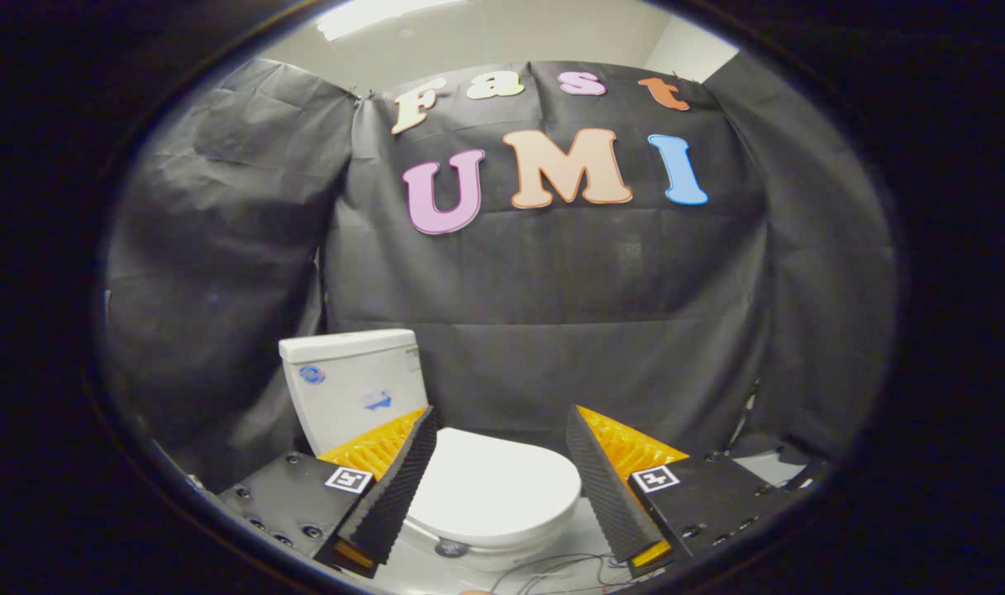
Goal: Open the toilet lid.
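A white toilet stands on the floor against the black cloth wall, its lid lying flat and closed over the bowl. The white tank rises behind it, to the left. My gripper hovers above and in front of the toilet, open, with nothing held. Its two fingers have black ribbed pads and orange backs. The lid shows in the wide gap between them, some way beyond the tips.
Black cloth closes the booth behind the toilet and on both sides. Thin wires lie on the pale floor just in front of the bowl. A strip of light floor shows at the right by the cloth's foot.
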Demonstrator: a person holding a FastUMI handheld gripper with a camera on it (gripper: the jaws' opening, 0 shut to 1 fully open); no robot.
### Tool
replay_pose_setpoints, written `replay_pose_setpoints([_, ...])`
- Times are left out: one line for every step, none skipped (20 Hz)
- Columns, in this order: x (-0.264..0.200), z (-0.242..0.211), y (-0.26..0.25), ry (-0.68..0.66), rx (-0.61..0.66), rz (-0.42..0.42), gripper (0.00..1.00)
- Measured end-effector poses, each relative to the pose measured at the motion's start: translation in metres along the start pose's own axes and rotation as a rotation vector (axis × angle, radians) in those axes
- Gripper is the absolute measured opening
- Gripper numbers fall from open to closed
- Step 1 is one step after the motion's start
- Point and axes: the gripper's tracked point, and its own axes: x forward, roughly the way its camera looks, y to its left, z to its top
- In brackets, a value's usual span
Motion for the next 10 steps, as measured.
replay_pose_setpoints([0.007,-0.004,0.005,-0.007,0.015,0.002,0.98])
replay_pose_setpoints([0.013,-0.005,0.012,-0.019,0.029,0.008,0.97])
replay_pose_setpoints([0.019,-0.005,0.02,-0.034,0.044,0.014,0.97])
replay_pose_setpoints([0.024,-0.005,0.027,-0.046,0.059,0.016,0.95])
replay_pose_setpoints([0.028,-0.007,0.033,-0.055,0.073,0.019,0.93])
replay_pose_setpoints([0.03,-0.009,0.039,-0.059,0.085,0.014,0.93])
replay_pose_setpoints([0.033,-0.013,0.042,-0.063,0.102,0.002,0.93])
replay_pose_setpoints([0.034,-0.016,0.045,-0.07,0.128,-0.009,0.93])
replay_pose_setpoints([0.035,-0.018,0.047,-0.084,0.164,-0.027,0.93])
replay_pose_setpoints([0.035,-0.021,0.047,-0.103,0.208,-0.046,0.93])
